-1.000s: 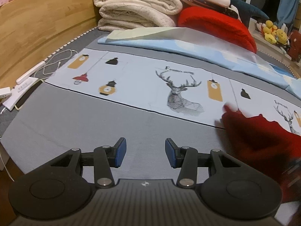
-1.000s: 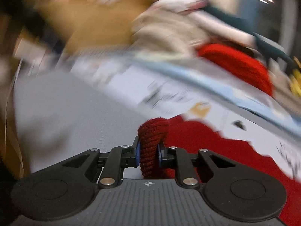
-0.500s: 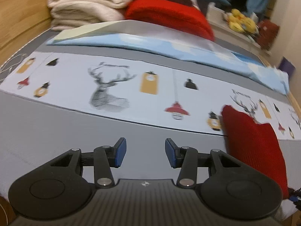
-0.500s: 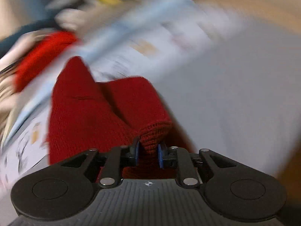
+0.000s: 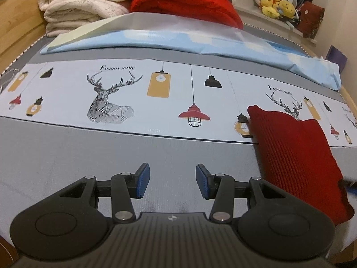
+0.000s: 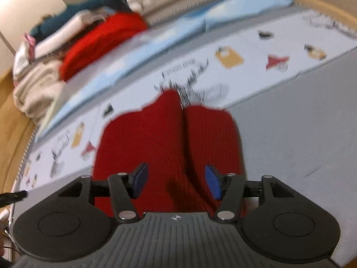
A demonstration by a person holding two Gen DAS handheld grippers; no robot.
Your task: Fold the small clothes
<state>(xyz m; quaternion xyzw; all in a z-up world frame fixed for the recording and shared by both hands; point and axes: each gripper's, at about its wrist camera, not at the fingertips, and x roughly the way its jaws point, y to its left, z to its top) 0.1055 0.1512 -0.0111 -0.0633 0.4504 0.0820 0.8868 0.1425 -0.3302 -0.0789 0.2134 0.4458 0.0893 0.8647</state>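
A dark red knitted garment [image 5: 296, 156] lies folded on the bed, at the right of the left wrist view. In the right wrist view the same garment [image 6: 156, 138] lies flat right under and ahead of my right gripper [image 6: 175, 182], which is open with nothing between its blue pads. My left gripper [image 5: 170, 184] is open and empty over the grey sheet [image 5: 89, 156], left of the garment and apart from it.
A printed strip with deer and lamps [image 5: 133, 93] crosses the bed. Behind it lie a light blue folded sheet [image 5: 178, 42], a stack of cream blankets [image 5: 84, 4] and a bright red blanket [image 5: 185, 2]. Wooden bed frame [image 5: 17, 22] at left; plush toys [image 5: 276, 6] at back right.
My right gripper has opened and let go of the red garment, which now lies flat on the bed. The left gripper's view has shifted slightly; its jaws stay open.
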